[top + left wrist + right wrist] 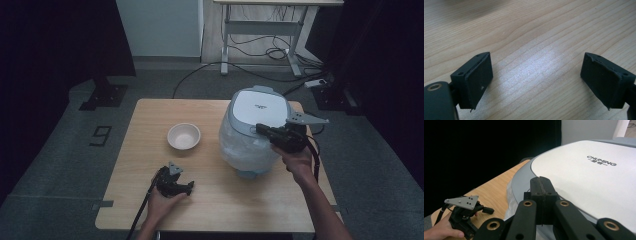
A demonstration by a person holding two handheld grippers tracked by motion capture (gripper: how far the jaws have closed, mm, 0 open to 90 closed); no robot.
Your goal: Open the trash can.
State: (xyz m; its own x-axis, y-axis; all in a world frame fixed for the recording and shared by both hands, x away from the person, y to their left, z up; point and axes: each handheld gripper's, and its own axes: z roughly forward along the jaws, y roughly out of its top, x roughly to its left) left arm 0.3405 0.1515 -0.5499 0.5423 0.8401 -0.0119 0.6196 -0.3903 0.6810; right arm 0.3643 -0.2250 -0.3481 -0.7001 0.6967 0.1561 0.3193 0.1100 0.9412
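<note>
Wooden table (215, 195) fills centre frame. Rice cooker (256, 131), wrapped in clear plastic, sits centre-right. Right gripper (261, 130) comes in from lower right, forearm angled up, jaws pressed together w/ tips at the cooker's lid edge. White bowl (183, 136) is left of centre. Left gripper (189, 187) rests lower left on the table, jaws wide apart, nothing betw. them.
</note>
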